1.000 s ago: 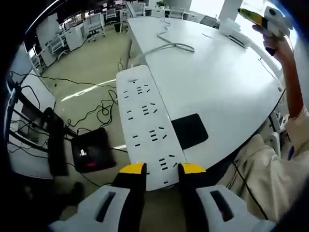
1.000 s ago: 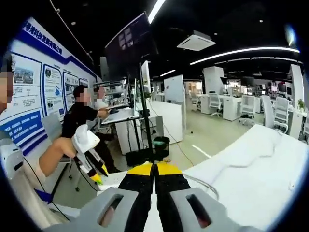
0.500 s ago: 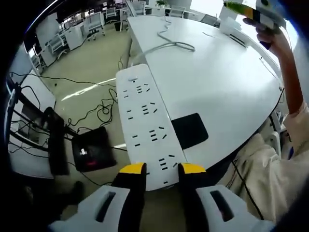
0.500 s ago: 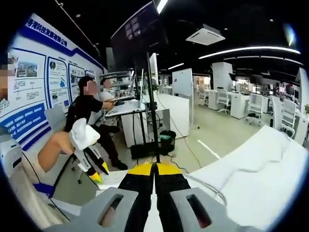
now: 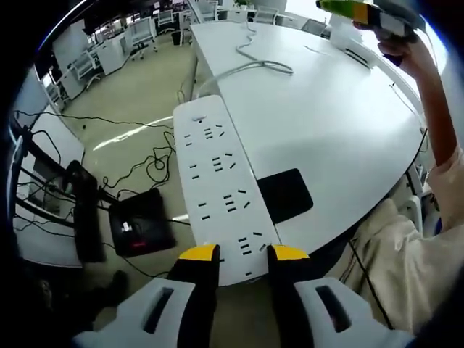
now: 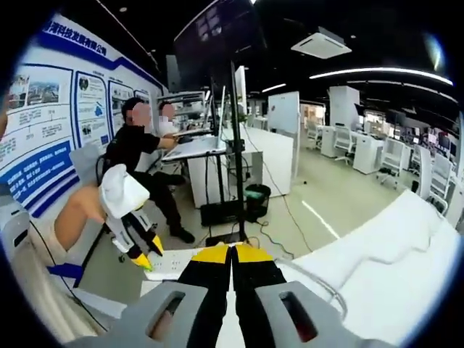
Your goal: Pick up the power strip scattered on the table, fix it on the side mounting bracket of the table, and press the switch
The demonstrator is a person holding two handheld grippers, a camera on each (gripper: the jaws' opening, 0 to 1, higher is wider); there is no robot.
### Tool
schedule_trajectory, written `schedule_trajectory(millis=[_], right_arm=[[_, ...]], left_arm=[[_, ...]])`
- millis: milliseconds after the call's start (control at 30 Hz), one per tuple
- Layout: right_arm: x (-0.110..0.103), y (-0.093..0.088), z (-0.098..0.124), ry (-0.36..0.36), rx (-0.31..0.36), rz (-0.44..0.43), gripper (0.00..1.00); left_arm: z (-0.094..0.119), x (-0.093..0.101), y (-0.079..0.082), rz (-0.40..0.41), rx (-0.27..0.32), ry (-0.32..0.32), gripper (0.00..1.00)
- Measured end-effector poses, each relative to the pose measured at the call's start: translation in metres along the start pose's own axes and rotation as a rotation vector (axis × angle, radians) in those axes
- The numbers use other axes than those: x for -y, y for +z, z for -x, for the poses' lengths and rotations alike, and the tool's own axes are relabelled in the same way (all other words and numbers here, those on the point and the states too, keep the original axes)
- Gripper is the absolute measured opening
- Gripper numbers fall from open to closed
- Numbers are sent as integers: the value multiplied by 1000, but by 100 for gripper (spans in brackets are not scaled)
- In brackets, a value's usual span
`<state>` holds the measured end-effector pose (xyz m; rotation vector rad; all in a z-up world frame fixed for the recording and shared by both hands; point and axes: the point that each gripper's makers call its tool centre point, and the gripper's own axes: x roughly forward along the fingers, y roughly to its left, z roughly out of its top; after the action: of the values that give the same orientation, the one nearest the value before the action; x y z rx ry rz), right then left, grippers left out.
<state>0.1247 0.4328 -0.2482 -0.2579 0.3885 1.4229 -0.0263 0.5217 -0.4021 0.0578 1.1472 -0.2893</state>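
Left gripper (image 5: 243, 253) pinches near end of long white power strip (image 5: 217, 181), lying along white table (image 5: 326, 123) edge; right gripper (image 6: 232, 252) pressed together.

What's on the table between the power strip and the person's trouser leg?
A flat black pad, beside the power strip on the white table, in the left gripper view.

Right gripper (image 5: 362, 13) raised higher above table (image 5: 341, 123), now near top edge of left gripper view.
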Motion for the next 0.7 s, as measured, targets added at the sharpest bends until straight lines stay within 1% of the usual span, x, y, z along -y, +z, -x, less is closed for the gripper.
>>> schedule_trajectory(millis=[233, 400, 700], right_arm=[[-2, -4, -13, 21, -34, 4, 0], [-4, -4, -23, 37, -62, 14, 0], [-8, -8, -41, 66, -143, 52, 0]], left_arm=[[0, 0, 0, 0, 0, 1, 32], [0, 0, 0, -2, 7, 0, 32], [0, 0, 0, -5, -5, 6, 31]])
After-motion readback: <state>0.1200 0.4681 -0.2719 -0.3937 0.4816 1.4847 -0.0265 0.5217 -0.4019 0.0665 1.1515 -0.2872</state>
